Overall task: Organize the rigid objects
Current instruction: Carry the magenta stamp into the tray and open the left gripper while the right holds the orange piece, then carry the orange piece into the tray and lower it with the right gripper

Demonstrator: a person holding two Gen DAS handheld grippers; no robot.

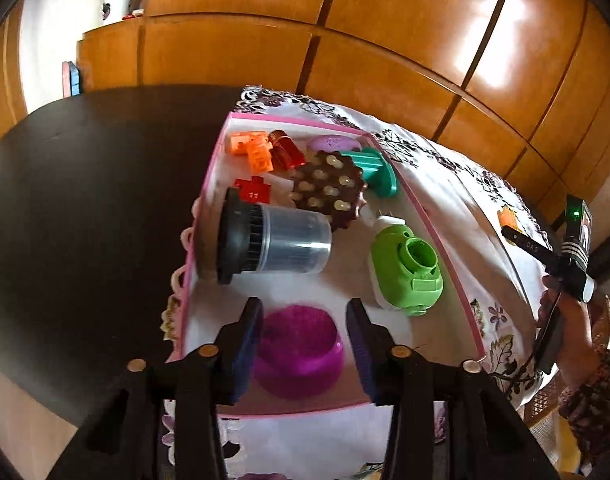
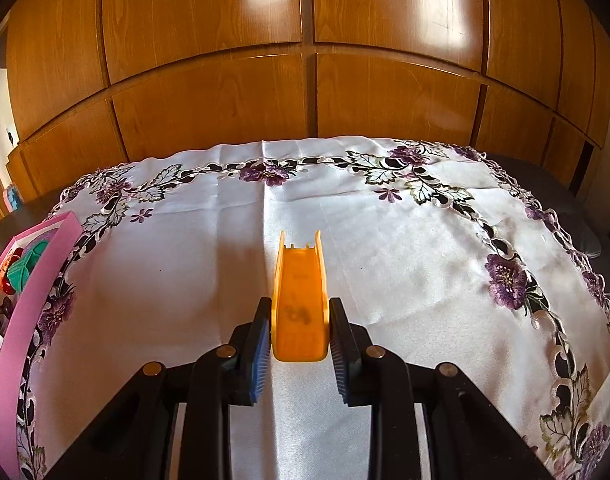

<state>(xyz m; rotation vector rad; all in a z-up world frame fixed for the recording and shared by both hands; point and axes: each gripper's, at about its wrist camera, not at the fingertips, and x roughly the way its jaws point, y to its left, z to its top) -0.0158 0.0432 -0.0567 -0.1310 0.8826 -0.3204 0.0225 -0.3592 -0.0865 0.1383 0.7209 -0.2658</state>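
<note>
My left gripper is open above the near end of the pink-walled box. A magenta round lid lies on the box floor between its fingers, apart from both pads. The box also holds a clear jar with a black lid, a green plug-in device, a brown studded disc, a teal piece, and orange and red bricks. My right gripper is shut on an orange plastic piece that rests on the white flowered cloth.
The pink box's wall shows at the left edge of the right wrist view. The cloth covers part of a dark table. Wooden cabinet doors stand behind the table. The right hand and its gripper show at the right of the left wrist view.
</note>
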